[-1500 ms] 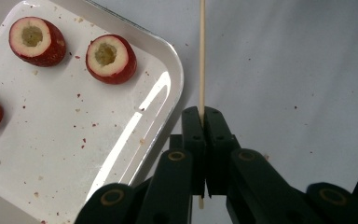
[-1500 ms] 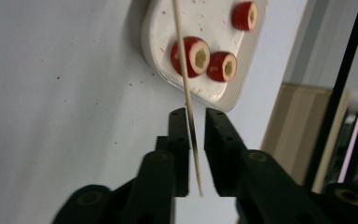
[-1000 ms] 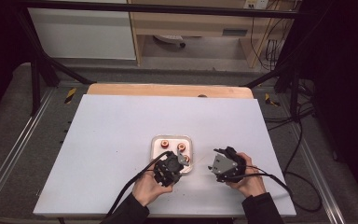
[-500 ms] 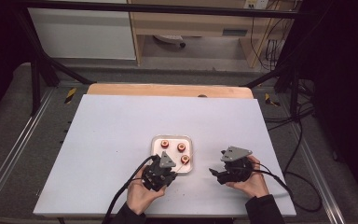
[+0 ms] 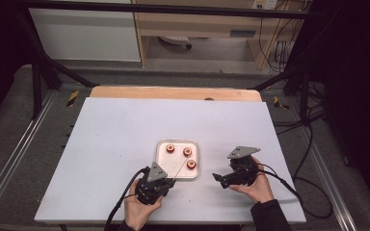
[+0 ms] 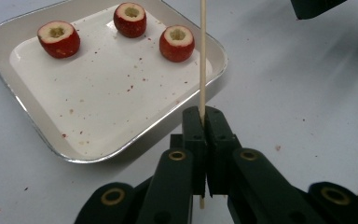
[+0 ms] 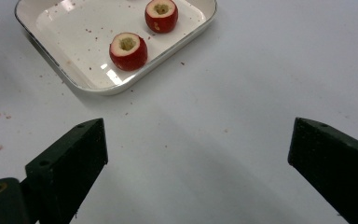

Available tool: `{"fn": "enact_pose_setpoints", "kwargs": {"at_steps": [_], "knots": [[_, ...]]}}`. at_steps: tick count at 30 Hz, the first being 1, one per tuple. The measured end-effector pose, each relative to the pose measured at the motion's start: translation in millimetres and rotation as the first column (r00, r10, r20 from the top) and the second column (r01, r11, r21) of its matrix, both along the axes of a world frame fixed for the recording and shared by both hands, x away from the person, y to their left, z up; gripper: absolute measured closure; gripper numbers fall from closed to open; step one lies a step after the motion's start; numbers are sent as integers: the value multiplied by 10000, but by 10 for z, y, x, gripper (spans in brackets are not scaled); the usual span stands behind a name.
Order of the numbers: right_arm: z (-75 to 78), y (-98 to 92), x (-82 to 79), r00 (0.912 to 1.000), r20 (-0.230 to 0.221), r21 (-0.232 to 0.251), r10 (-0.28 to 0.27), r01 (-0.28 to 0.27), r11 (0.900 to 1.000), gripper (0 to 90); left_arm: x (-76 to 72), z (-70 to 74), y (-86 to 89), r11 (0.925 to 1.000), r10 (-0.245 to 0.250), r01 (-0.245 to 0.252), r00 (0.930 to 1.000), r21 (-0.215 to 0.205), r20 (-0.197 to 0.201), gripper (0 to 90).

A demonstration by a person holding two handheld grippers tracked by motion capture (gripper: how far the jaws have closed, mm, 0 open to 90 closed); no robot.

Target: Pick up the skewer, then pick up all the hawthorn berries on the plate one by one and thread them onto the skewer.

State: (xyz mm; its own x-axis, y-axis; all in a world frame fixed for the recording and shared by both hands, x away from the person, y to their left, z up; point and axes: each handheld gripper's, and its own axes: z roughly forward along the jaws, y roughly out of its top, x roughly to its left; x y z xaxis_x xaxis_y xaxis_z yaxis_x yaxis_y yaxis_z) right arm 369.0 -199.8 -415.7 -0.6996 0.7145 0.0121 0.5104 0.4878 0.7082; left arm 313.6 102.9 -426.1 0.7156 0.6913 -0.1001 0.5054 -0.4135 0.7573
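A person at a white bench (image 5: 101,144) holds a thin wooden skewer (image 6: 202,56) pinched between the pressed-together jaws of the left gripper (image 6: 206,122), its tip angled over the near corner of a small metal tray (image 5: 163,172). Three cored red hawthorn fruits (image 6: 177,43) sit apart in the tray, hollow ends up, none yet threaded. The right gripper (image 7: 196,154) waits just right of the tray, its jaws having just been opening and now spread wide with nothing between them. The likely next move is to spear a fruit, and the risks lie there: the skewer is slender and gripped near its lower end, so a sideways push could make it swivel or slip in the jaws, and a loose fruit could roll away unless the right gripper steadies it.
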Motion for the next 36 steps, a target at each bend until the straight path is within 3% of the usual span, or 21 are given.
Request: {"fn": "enact_pose_setpoints", "kwargs": {"at_steps": [7, 17, 26, 29, 30, 33, 36], "knots": [[55, 122, 29, 9996, -267, 184, 14, -9, 9998, 29, -66, -64, 107, 9985, 323, -316, 9994, -456, 151, 885], [136, 344, 146, 9967, -735, 416, -358, 389, 9984, 31, -136, -126, 213, 9956, 582, -565, 9981, -752, 208, 885], [170, 549, 234, 9944, -987, 90, -381, 392, 9992, 60, -154, -142, 291, 9943, 752, -734, 9969, -770, 211, 886], [196, 629, 283, 9912, -1218, 133, -511, 531, 9985, 88, -159, -139, 305, 9944, 749, -728, 9969, -764, 254, 886], [209, 682, 311, 9869, -1514, 152, -563, 593, 9981, 105, -159, -138, 309, 9941, 769, -746, 9967, -784, 273, 885], [212, 737, 332, 9843, -1661, 67, -591, 611, 9981, 136, -160, -145, 323, 9932, 838, -815, 9962, -836, 246, 885], [198, 849, 365, 9804, -1871, -348, -614, 559, 9978, 174, -160, -153, 322, 9934, 824, -805, 9964, -816, 210, 886]]}}
